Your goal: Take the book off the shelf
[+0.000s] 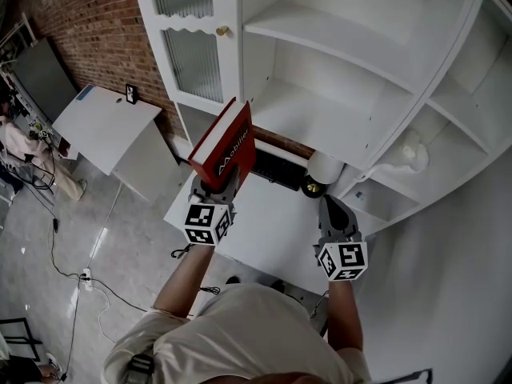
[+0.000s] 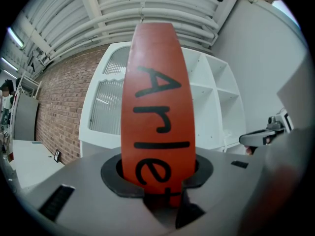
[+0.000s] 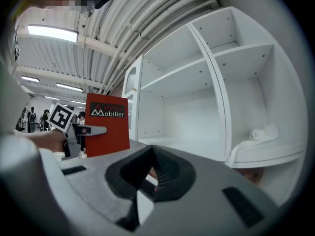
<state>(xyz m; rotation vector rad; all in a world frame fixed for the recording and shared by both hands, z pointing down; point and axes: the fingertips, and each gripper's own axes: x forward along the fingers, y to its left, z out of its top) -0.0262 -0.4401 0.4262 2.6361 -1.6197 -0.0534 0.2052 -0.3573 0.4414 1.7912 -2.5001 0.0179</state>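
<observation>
A red book (image 1: 226, 149) with black lettering stands upright and slightly tilted in front of the white shelf unit (image 1: 320, 102), clear of its boards. My left gripper (image 1: 214, 192) is shut on the book's lower end. In the left gripper view the spine (image 2: 157, 107) rises between the jaws of the left gripper (image 2: 157, 183). The right gripper view shows the book's cover (image 3: 109, 132) at the left, with the left gripper's finger (image 3: 91, 131) across it. My right gripper (image 1: 328, 206) hangs to the right over the desk, jaws together and holding nothing; seen in its own view (image 3: 152, 156), it points toward the shelves.
A white desk (image 1: 264, 230) lies below both grippers, with a black keyboard (image 1: 276, 169) and a white cylinder (image 1: 324, 166) at its back. A white cloth (image 1: 410, 154) rests on a right-hand shelf. A glass-front cabinet door (image 1: 188, 46) and a brick wall (image 1: 96, 30) stand to the left.
</observation>
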